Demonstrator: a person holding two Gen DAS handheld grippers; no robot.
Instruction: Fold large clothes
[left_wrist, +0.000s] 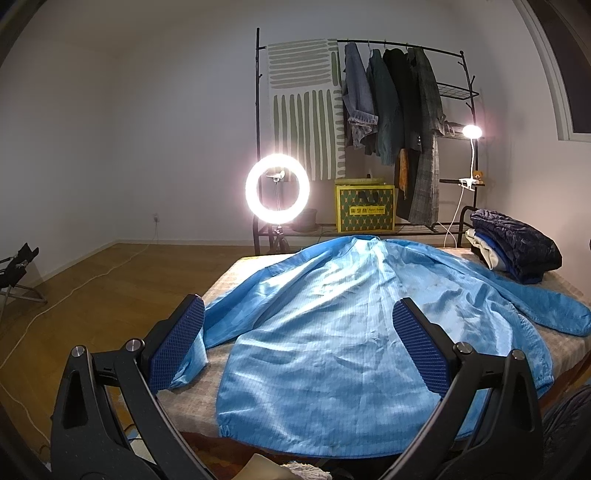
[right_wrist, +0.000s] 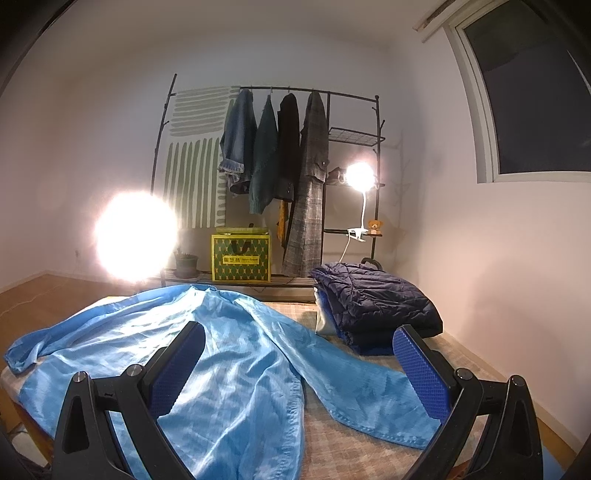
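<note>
A large light-blue shiny jacket (left_wrist: 332, 332) lies spread flat on the table, hem toward me, sleeves out to both sides. My left gripper (left_wrist: 297, 321) is open and empty above the jacket's near left part, its left finger by the left sleeve cuff (left_wrist: 192, 369). The jacket also shows in the right wrist view (right_wrist: 236, 369), with its right sleeve (right_wrist: 369, 391) stretched across the table. My right gripper (right_wrist: 299, 347) is open and empty above that sleeve and the jacket's right side.
A pile of folded clothes with a dark quilted jacket on top (left_wrist: 517, 247) (right_wrist: 376, 299) sits at the table's far right corner. Behind stand a clothes rack (left_wrist: 388, 110), a yellow-green box (left_wrist: 365, 210), a ring light (left_wrist: 277, 188) and a clip lamp (left_wrist: 472, 133). The beige table cover (right_wrist: 351, 446) shows near me.
</note>
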